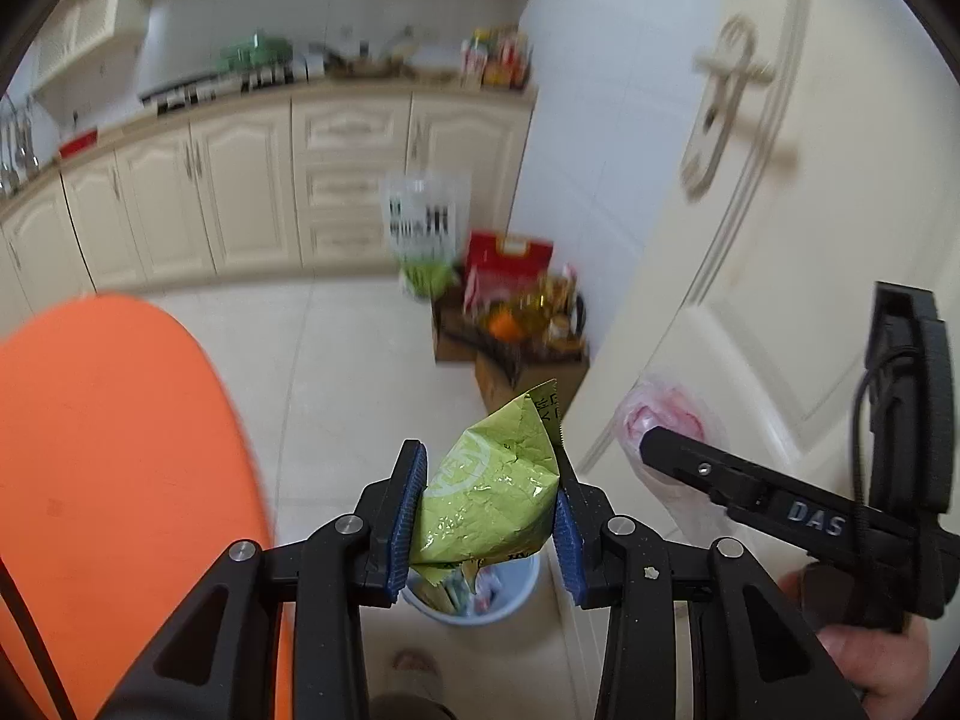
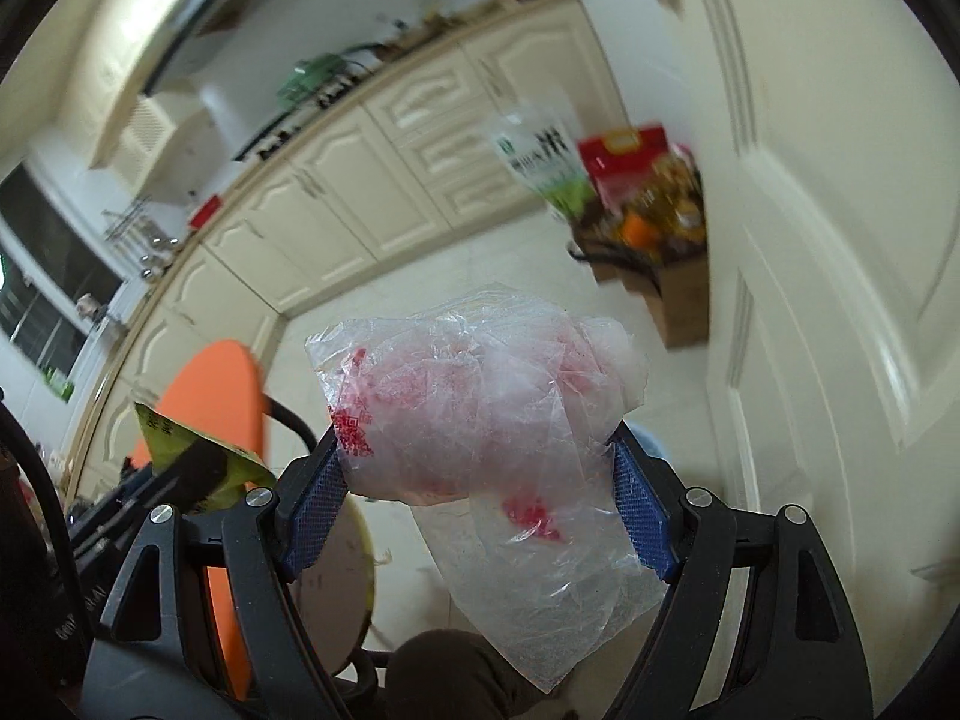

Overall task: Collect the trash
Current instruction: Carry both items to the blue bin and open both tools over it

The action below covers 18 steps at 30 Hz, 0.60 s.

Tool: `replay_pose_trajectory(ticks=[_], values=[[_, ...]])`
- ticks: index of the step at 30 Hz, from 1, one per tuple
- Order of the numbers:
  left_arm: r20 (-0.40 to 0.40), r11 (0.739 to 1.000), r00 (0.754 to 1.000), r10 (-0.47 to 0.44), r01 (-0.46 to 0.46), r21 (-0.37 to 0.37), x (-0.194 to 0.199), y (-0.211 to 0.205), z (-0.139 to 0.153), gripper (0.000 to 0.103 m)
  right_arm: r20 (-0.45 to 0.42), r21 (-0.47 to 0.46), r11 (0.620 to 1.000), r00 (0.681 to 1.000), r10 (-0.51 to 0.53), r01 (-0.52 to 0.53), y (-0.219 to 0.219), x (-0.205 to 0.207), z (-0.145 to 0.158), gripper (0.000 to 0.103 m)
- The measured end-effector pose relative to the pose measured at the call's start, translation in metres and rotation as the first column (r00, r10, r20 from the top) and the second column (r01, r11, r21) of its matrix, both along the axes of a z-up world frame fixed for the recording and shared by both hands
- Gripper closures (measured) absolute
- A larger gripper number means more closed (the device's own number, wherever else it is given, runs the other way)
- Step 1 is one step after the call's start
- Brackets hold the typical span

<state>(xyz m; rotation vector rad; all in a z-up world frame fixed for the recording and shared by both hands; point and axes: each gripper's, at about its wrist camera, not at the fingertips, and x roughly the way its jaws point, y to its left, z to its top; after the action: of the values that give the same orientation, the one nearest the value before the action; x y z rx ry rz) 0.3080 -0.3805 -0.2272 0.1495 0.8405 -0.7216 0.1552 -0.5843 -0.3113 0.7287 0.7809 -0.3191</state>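
In a kitchen, the left claw (image 1: 489, 516) pinches a crumpled green wrapper (image 1: 495, 492) directly above the near waste bin (image 1: 516, 597) on the floor, while the right claw (image 2: 483, 507), off to the right, grips a clear plastic bag (image 2: 480, 414).

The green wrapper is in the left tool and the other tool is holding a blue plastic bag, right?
Almost. The left tool does grip the green wrapper, but the right tool holds a clear plastic bag with red print, not a blue one. The right wrist view shows it.
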Motion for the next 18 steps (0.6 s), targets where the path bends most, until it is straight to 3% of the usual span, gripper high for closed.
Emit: replay_pose_trajectory(ticks=[5,18], values=[[-0.078,0.999,0.997,-0.002,0.006,0.047,0.035,-0.03,-0.031,0.068,-0.039,0.084,0.996,0.999,-0.025,0.028,-0.031,0.008,-0.044,0.025],[-0.2,0.991,0.979,0.033,-0.006,0.135,0.123,-0.128,-0.082,0.067,-0.092,0.204,0.978,0.995,-0.024,0.042,-0.063,0.047,-0.117,0.024]])
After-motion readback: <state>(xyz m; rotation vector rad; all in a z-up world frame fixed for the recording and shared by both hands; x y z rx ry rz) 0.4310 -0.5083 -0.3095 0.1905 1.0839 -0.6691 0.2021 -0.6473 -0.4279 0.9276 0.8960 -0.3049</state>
